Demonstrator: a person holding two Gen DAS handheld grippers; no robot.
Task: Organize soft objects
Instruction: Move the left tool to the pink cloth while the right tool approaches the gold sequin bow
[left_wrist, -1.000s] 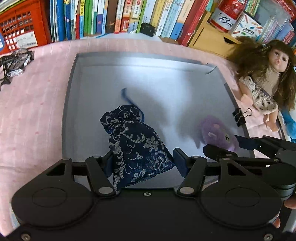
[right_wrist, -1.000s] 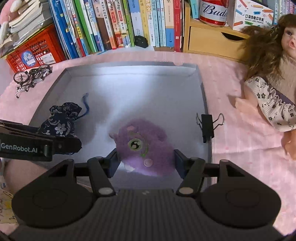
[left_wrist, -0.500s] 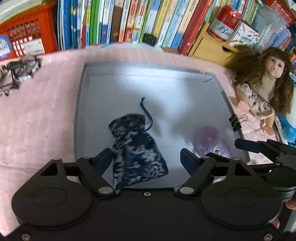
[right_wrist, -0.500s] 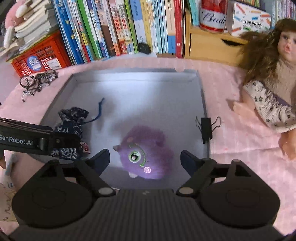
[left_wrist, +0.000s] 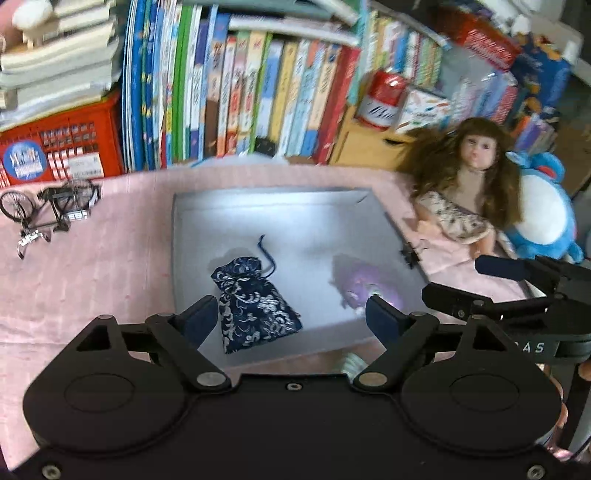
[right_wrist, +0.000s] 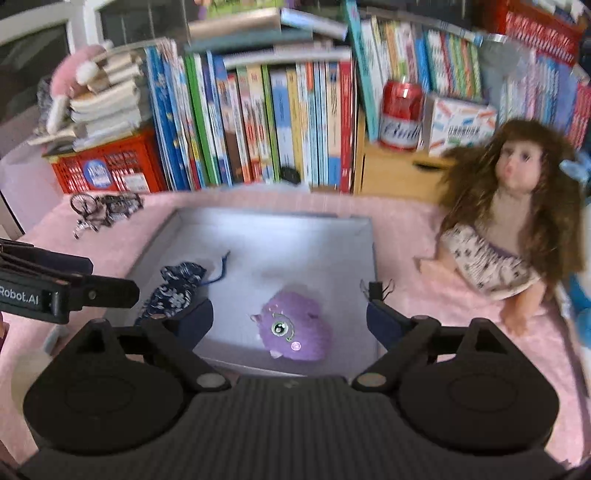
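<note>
A grey tray (left_wrist: 295, 210) on the pink cloth holds a dark blue floral drawstring pouch (left_wrist: 255, 306) at its left and a purple one-eyed plush (right_wrist: 295, 328) at its right front. My left gripper (left_wrist: 291, 314) hovers above the pouch; its jaws are opening and grip nothing. My right gripper (right_wrist: 288, 321) hovers above the purple plush, its jaws also opening, and the plush lies free in the tray (right_wrist: 295, 236). In each wrist view the other gripper shows at the side, the right gripper (left_wrist: 476, 284) and the left gripper (right_wrist: 107, 275).
A long-haired doll (right_wrist: 509, 221) and a blue plush (left_wrist: 543, 218) lie right of the tray. A binder clip (right_wrist: 376, 288) sits on the tray's right rim. A model bicycle (left_wrist: 48, 206) stands at the left. Behind are books (right_wrist: 258, 129), a red crate (left_wrist: 55, 147) and a can (right_wrist: 400, 114).
Both grippers opened, letting go of the pouch and the purple plush, and rose and drew back from the tray. Both soft things now lie still in it.
</note>
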